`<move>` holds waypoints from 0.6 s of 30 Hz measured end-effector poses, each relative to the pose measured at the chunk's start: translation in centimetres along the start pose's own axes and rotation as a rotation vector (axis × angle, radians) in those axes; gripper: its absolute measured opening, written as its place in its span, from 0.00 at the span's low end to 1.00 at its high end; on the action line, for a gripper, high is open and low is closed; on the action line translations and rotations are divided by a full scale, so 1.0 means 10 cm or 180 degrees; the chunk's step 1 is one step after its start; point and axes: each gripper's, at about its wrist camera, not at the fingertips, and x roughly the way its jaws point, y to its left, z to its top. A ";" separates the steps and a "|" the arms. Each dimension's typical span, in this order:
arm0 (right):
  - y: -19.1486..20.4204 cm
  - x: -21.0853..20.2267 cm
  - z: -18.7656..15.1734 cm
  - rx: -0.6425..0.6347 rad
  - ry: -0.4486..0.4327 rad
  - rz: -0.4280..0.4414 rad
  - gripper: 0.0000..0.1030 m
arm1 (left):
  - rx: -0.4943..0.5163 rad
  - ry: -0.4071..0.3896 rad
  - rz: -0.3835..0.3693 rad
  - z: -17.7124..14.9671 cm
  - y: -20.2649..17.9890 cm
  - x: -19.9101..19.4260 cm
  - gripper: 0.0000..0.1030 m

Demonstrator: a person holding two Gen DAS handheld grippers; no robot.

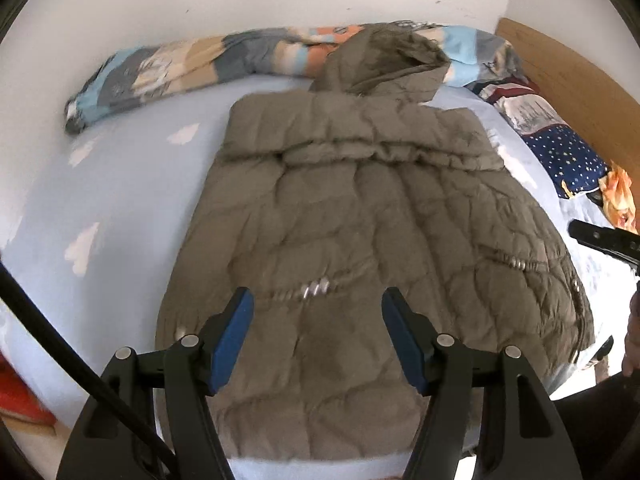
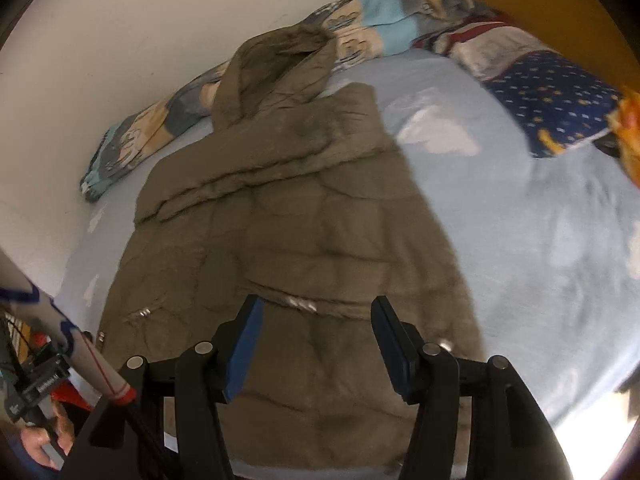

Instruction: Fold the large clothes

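Note:
An olive-brown quilted jacket (image 1: 344, 220) lies flat on the light blue bed sheet (image 1: 100, 200). Its hood points to the wall and its sleeves are folded in across the chest. My left gripper (image 1: 318, 300) hovers above the jacket's lower part, open, with nothing between its blue pads (image 1: 232, 340). The right wrist view shows the same jacket (image 2: 304, 232), and my right gripper (image 2: 318, 306) hangs over its hem, also open and empty. A black part of the other gripper (image 1: 600, 240) shows at the right edge of the left wrist view.
A rolled patterned blanket (image 1: 192, 64) lies along the white wall behind the hood. A dark blue starry pillow (image 1: 568, 160) and an orange item (image 1: 620, 196) sit by the wooden headboard (image 1: 568, 80). Bare sheet (image 2: 540, 240) stretches to the jacket's right.

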 end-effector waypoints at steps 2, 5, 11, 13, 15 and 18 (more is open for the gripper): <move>0.05 0.09 0.13 -0.0025 -0.0014 -0.0005 0.59 | 0.0095 -0.0062 0.0048 0.21 -0.12 0.08 0.66; 0.08 0.21 0.39 -0.0033 -0.0067 -0.0004 0.59 | 0.0159 -0.0128 0.0115 0.51 -0.22 0.25 0.67; 0.10 0.54 0.92 -0.0115 -0.0212 -0.0012 0.59 | 0.0119 -0.0197 0.0309 1.15 -0.27 0.85 0.68; 0.10 0.73 1.07 -0.0086 -0.0193 0.0050 0.59 | 0.0033 -0.0151 0.0349 1.35 -0.23 1.12 0.68; 0.13 0.94 1.19 -0.0099 -0.0191 0.0076 0.56 | -0.0068 -0.0133 0.0317 1.47 -0.17 1.33 0.68; 0.18 1.28 1.36 -0.0159 -0.0170 0.0085 0.49 | -0.0197 -0.0078 0.0384 1.63 -0.02 1.66 0.68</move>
